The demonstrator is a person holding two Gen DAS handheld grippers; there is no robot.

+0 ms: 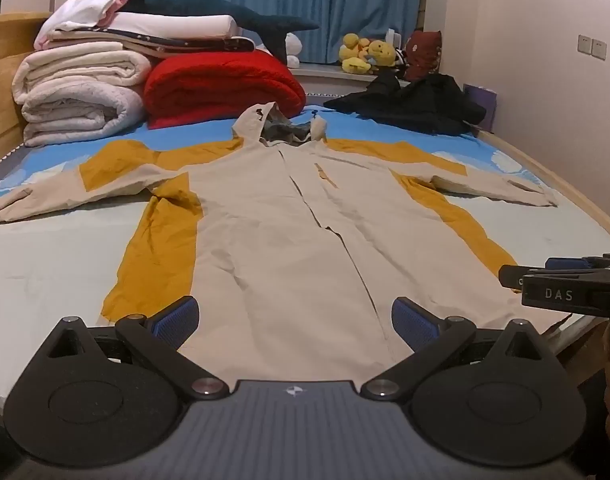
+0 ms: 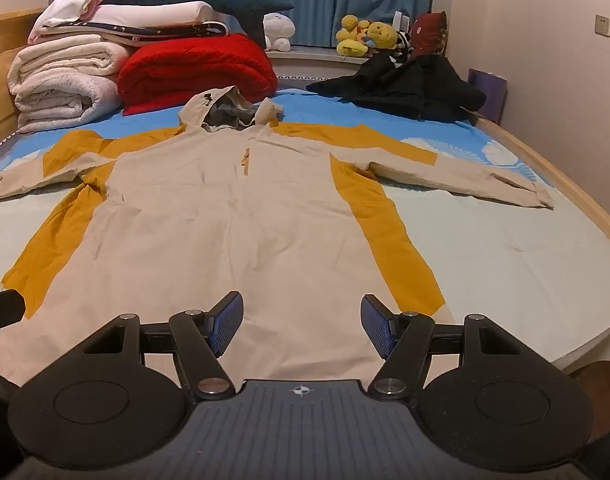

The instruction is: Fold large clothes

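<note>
1. The bed (image 1: 45, 256) is carrying everything.
2. The beige-and-mustard hooded jacket (image 1: 265, 220) is lying flat at its centre, front up, sleeves spread, hood at 12 o'clock.
3. Folded blankets (image 1: 77, 92) are sitting at 10 o'clock, a black garment (image 1: 417, 104) at 1 o'clock.
4. The left claw (image 1: 295, 322) and right claw (image 2: 301, 328) are hovering released over the hem at 6 o'clock, grasping nothing.

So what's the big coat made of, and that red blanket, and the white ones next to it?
The coat looks like thin, smooth woven cloth, matte, maybe cotton or nylon: it lies flat with fine sharp creases. The red blanket looks thick and soft, with a nubbly, fleecy surface. The white blankets look fluffy, like plush or terry, from their fuzzy rolled edges.
</note>
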